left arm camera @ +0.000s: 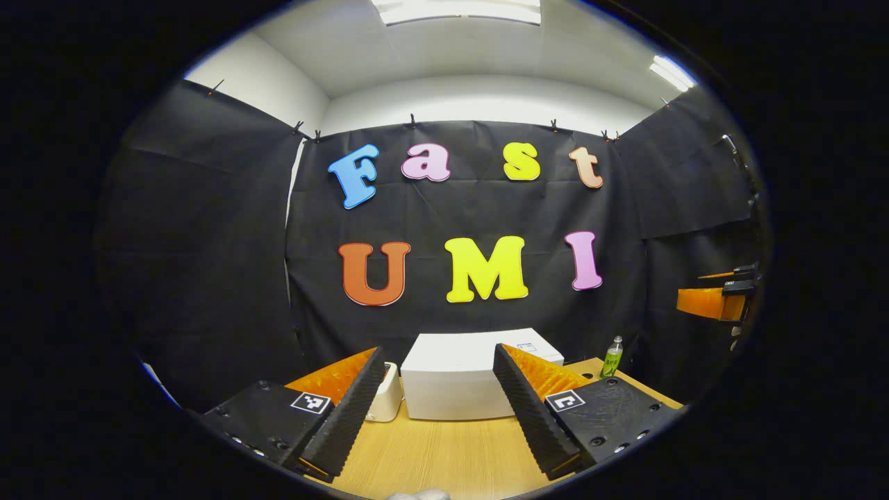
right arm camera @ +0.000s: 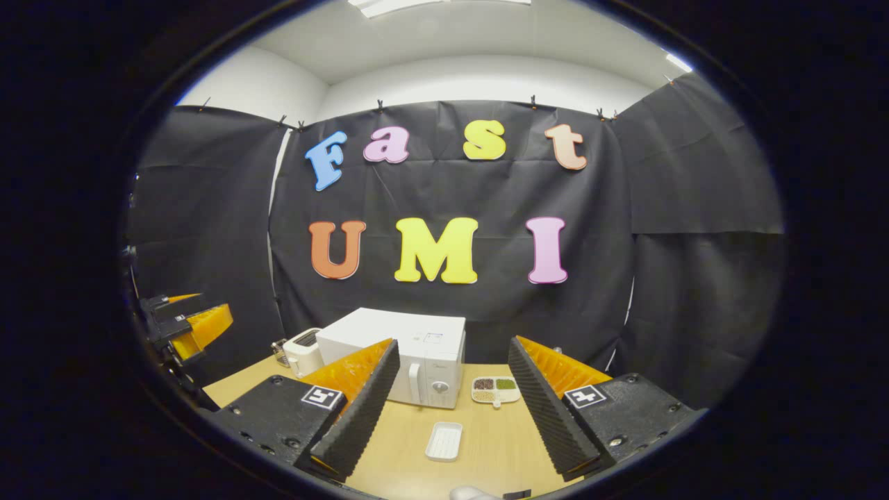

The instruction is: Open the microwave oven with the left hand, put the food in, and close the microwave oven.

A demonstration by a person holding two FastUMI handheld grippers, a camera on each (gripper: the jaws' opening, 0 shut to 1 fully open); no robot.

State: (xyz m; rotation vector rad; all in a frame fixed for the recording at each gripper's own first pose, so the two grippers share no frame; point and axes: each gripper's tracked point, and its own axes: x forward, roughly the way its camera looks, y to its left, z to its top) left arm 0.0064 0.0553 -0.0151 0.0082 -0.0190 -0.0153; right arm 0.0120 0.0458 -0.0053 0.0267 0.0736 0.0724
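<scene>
A white microwave oven (right arm camera: 403,357) stands on the wooden table (right arm camera: 500,444), door shut, its handle and dial facing front. In the left gripper view the microwave (left arm camera: 458,378) sits straight ahead between the fingers. My left gripper (left arm camera: 441,462) is open and holds nothing, well short of the oven. My right gripper (right arm camera: 451,462) is open too, above the table. A divided plate of food (right arm camera: 496,389) lies right of the microwave. A white rectangular tray (right arm camera: 444,441) lies in front of it. The left gripper (right arm camera: 187,326) also appears at the far left of the right gripper view, and the right gripper (left arm camera: 715,295) at the far right of the left one.
A white toaster (right arm camera: 301,351) stands left of the microwave, also seen as a toaster (left arm camera: 385,396) beside the left finger. A green bottle (left arm camera: 612,357) stands near the table's back right. Black cloth walls close the booth on three sides.
</scene>
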